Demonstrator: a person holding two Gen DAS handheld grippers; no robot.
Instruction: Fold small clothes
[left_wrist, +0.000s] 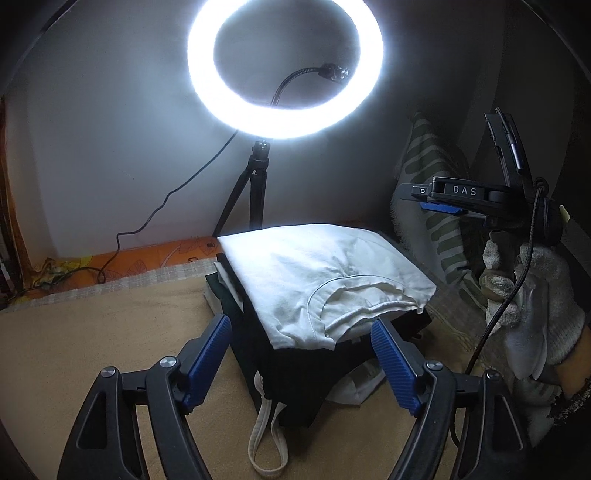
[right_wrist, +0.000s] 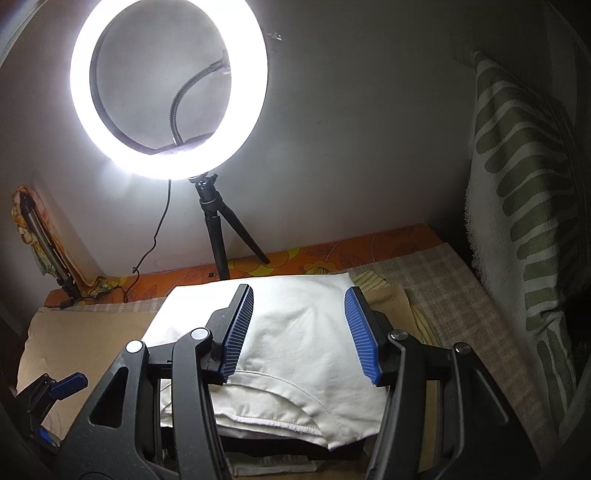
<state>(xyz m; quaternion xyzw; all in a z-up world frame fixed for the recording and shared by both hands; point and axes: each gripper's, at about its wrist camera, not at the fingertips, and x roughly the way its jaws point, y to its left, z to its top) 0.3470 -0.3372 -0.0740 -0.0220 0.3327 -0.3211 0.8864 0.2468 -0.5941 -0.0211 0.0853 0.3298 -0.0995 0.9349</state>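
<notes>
A folded white garment (left_wrist: 325, 280) lies on top of a stack of folded clothes, with a black garment (left_wrist: 295, 373) under it and a white strap loop (left_wrist: 266, 446) hanging at the front. My left gripper (left_wrist: 301, 343) is open just in front of the stack, holding nothing. My right gripper (right_wrist: 299, 328) is open above the white garment (right_wrist: 306, 354), holding nothing. The right gripper also shows in the left wrist view (left_wrist: 443, 201), held by a gloved hand (left_wrist: 532, 299) to the right of the stack. The left gripper shows at the lower left of the right wrist view (right_wrist: 51, 406).
A lit ring light (left_wrist: 284, 66) on a black tripod (left_wrist: 251, 195) stands behind the stack against the wall, with a cable (left_wrist: 147, 221) trailing left. A tan cloth (left_wrist: 92, 332) covers the surface. A green-patterned towel (right_wrist: 524, 206) hangs at the right.
</notes>
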